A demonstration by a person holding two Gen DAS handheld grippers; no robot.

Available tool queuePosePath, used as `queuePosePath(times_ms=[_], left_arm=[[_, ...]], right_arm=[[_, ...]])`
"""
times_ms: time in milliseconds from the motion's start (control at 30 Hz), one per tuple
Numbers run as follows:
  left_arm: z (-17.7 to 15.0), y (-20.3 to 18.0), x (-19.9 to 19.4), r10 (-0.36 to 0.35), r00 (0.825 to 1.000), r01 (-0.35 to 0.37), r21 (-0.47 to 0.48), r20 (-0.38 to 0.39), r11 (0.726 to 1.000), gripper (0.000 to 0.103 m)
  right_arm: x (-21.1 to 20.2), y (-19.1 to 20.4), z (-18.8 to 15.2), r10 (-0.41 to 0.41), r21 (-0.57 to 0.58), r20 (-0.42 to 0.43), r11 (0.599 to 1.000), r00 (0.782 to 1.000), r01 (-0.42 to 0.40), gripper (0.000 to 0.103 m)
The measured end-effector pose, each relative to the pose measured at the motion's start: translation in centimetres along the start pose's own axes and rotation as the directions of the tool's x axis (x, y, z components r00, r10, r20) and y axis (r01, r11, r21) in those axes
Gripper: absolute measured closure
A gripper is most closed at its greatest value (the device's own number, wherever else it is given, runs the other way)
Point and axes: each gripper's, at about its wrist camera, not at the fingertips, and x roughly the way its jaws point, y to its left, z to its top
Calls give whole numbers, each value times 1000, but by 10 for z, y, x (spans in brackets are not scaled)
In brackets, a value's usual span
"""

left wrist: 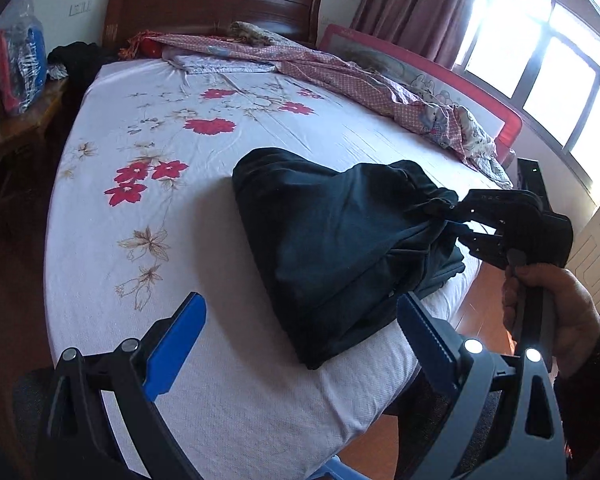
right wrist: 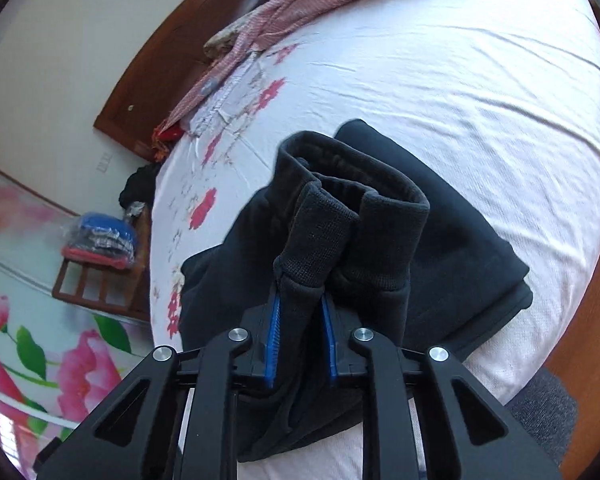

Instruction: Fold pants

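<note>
Dark navy pants (left wrist: 332, 240) lie bunched on the white floral bed sheet (left wrist: 160, 240) near the bed's near right corner. My left gripper (left wrist: 300, 320) is open and empty, its blue-padded fingers hovering just in front of the pants. My right gripper (left wrist: 456, 220) is shut on the pants at their right end, lifting the fabric a little. In the right wrist view the right gripper (right wrist: 302, 304) is shut on the ribbed cuffs of the pants (right wrist: 340, 232), which stand up between its blue pads.
A pink patterned quilt (left wrist: 340, 76) lies crumpled along the far and right side of the bed, by a red bed rail (left wrist: 480, 96). A wooden headboard (left wrist: 204, 4) stands at the back. A bedside table with bagged clothes (left wrist: 20, 64) stands left.
</note>
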Motion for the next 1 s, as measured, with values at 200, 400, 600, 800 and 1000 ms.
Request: queuePosePath(times_ms=[200, 400, 600, 800, 1000], left_arm=[[6, 3, 4, -14, 1000, 14, -5, 7, 1000, 5], [41, -31, 41, -45, 997, 32, 212, 55, 977, 4], [49, -74, 91, -160, 987, 160, 295, -24, 942, 3], [20, -101, 119, -184, 973, 222, 350, -139, 910, 3], [2, -107, 129, -170, 968, 231, 402, -183, 886, 3]], right_arm=[[-33, -17, -4, -56, -82, 55, 995, 997, 60, 89], [-11, -78, -16, -49, 146, -26, 988, 998, 52, 78], [-55, -40, -1, -146, 84, 94, 987, 985, 139, 70], [14, 6, 43, 216, -97, 89, 973, 972, -208, 70], [88, -71, 63, 140, 108, -19, 985, 990, -137, 103]])
